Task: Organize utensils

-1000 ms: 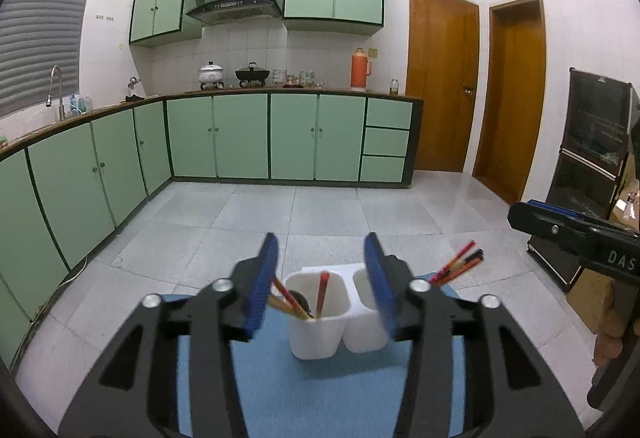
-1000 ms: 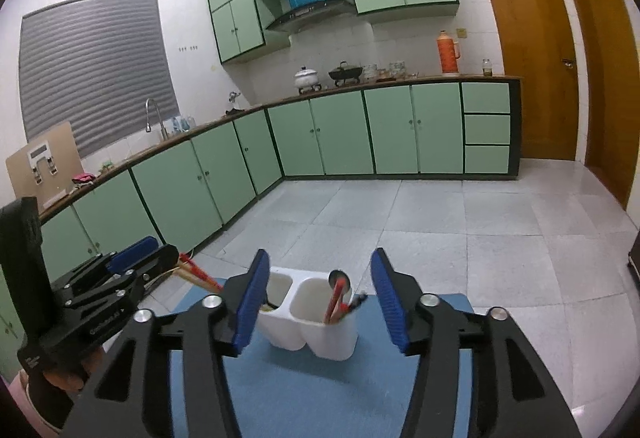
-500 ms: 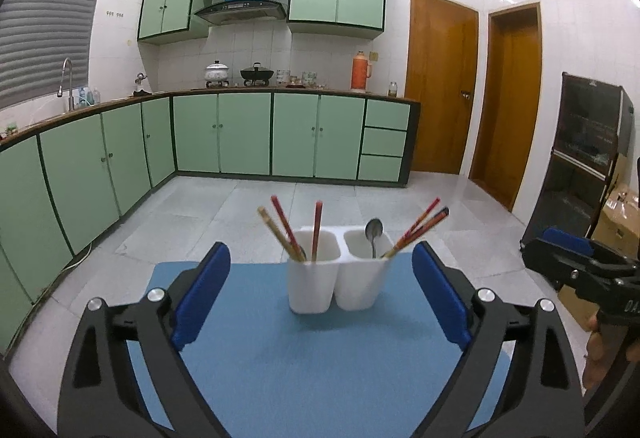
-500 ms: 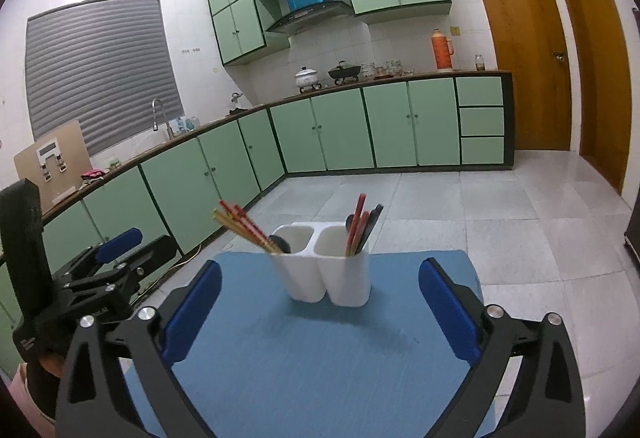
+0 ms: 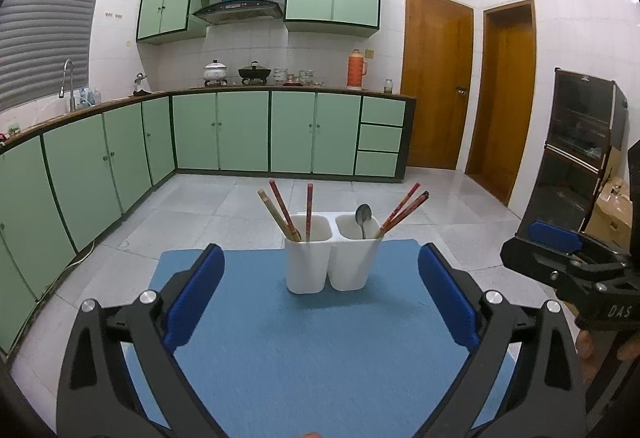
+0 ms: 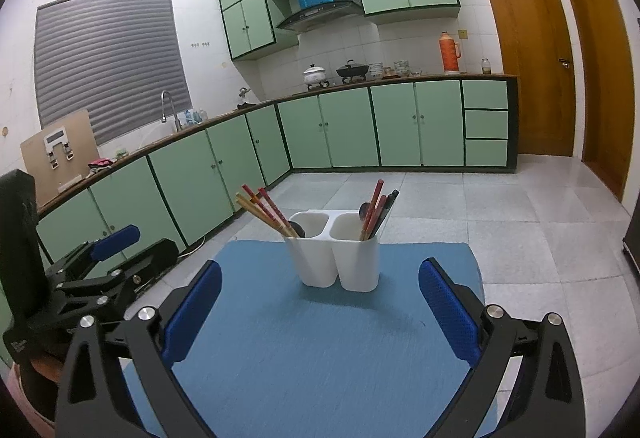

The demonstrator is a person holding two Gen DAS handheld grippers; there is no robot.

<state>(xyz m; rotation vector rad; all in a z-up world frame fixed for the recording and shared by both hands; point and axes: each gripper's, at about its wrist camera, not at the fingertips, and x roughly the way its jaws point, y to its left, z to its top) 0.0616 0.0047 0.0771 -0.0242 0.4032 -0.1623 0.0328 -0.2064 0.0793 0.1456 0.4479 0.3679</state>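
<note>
A white two-cup utensil holder [image 5: 332, 256] stands upright at the far middle of a blue mat [image 5: 304, 350]. Its left cup holds chopsticks [image 5: 280, 212]. Its right cup holds a spoon [image 5: 363, 218] and more chopsticks [image 5: 402, 210]. The holder [image 6: 338, 258] also shows in the right wrist view on the mat [image 6: 320, 342]. My left gripper [image 5: 320, 294] is open and empty, well short of the holder. My right gripper [image 6: 320, 296] is open and empty, also short of it.
The mat lies on a small table over a grey tiled floor. Green cabinets [image 5: 224, 134] line the far and left walls. Wooden doors [image 5: 436, 86] and a dark cabinet [image 5: 580, 150] stand at the right. The other gripper shows at each view's side [image 5: 568, 270] [image 6: 80, 274].
Both grippers have opened wide and pulled back from the holder, which now stands farther away. The chopsticks stay in the cups.
</note>
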